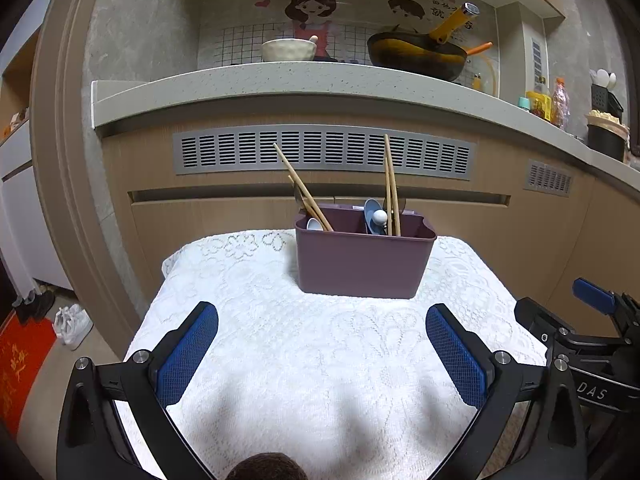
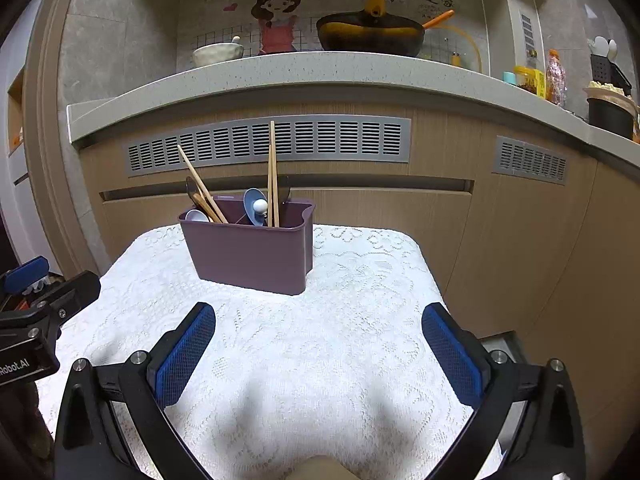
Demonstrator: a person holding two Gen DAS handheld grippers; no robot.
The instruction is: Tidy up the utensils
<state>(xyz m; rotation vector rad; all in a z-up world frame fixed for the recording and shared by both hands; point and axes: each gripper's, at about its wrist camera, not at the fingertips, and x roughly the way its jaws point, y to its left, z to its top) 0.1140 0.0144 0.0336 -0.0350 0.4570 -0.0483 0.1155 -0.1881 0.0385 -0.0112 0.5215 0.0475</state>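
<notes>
A purple utensil caddy stands at the far side of a small table with a white lace cloth. It holds wooden chopsticks leaning left, more chopsticks upright on the right, and a blue spoon. It also shows in the right wrist view, with chopsticks and the blue spoon. My left gripper is open and empty above the cloth, short of the caddy. My right gripper is open and empty too, to the caddy's right.
A kitchen counter runs behind the table, with a bowl, a dark wok and bottles on it. Wooden cabinet fronts with vent grilles lie below. White shoes sit on the floor at left.
</notes>
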